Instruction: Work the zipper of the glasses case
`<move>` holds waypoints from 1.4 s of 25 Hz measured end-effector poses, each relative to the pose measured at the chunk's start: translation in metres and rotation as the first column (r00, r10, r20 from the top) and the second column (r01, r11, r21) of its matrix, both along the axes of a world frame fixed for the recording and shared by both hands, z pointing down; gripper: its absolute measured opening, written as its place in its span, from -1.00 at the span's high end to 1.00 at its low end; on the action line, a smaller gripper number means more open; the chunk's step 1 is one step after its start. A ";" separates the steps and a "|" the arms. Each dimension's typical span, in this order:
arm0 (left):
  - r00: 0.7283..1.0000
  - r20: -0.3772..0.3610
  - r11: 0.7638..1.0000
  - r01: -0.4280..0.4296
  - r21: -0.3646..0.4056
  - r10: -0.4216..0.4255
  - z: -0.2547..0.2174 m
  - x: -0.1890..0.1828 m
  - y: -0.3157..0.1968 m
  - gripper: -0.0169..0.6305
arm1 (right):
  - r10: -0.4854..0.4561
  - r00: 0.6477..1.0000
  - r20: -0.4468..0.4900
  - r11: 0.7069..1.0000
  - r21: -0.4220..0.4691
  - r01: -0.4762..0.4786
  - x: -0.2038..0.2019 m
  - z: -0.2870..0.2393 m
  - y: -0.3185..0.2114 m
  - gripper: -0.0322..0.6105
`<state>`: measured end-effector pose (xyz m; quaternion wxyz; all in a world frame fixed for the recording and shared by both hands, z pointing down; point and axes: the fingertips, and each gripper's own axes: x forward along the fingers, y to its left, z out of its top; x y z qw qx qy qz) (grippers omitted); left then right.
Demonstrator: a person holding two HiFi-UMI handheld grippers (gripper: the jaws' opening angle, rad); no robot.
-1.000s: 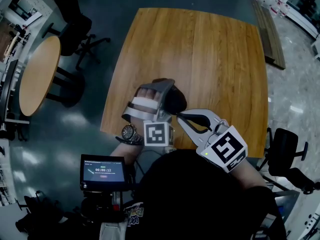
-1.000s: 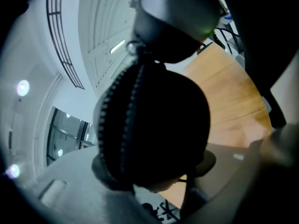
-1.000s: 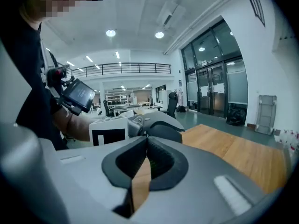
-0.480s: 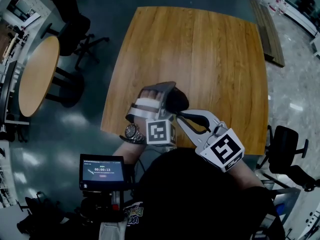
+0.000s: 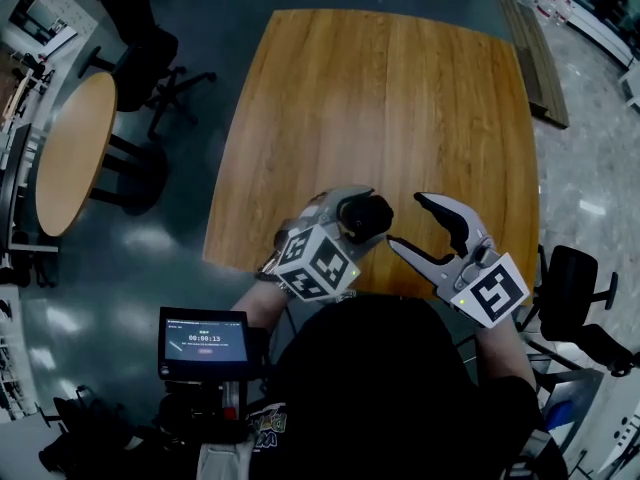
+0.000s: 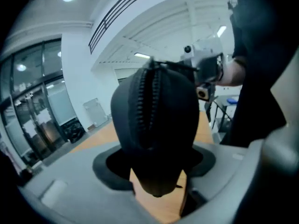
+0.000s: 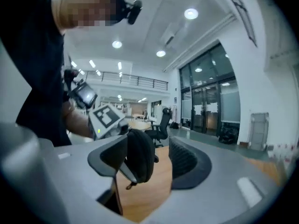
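The black glasses case point(image 5: 364, 214) is held above the near edge of the wooden table point(image 5: 400, 98). My left gripper point(image 5: 348, 208) is shut on it. In the left gripper view the case point(image 6: 156, 125) stands on end between the jaws, its zipper point(image 6: 147, 101) facing the camera. My right gripper point(image 5: 405, 222) is a little to the right of the case, apart from it, and its jaws are opening with nothing pressed between them. From the right gripper view point(image 7: 154, 164) the case point(image 7: 140, 155) shows just beyond the left pad, with a small pull tab point(image 7: 131, 185) hanging under it.
A round wooden table point(image 5: 75, 148) and black office chairs point(image 5: 150, 58) stand on the floor to the left. Another chair point(image 5: 575, 288) is at the right. A small screen with a timer point(image 5: 205, 343) sits at my waist. A low wooden bench point(image 5: 540, 68) is far right.
The right gripper was shut at the case's end; it has let go, opened and drawn off to the right. The left gripper has turned and carried the case slightly right.
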<state>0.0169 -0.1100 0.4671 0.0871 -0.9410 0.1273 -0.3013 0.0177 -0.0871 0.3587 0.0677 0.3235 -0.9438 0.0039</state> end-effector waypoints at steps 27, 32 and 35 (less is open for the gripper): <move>0.958 -0.277 0.991 -0.100 -0.087 0.073 0.005 -0.032 0.009 -0.01 | -0.138 0.990 -0.035 0.989 -0.050 0.136 -0.018 0.017 0.006 0.15; 0.917 -0.349 0.963 0.112 -0.244 -0.195 0.028 -0.075 -0.024 0.05 | -0.008 0.961 -0.278 0.999 0.029 0.017 0.022 0.043 -0.018 0.15; 0.833 -0.424 0.904 0.190 -0.384 -0.355 0.025 -0.096 -0.028 0.07 | 0.170 0.784 -0.597 0.977 0.207 -0.054 0.044 0.095 -0.056 0.15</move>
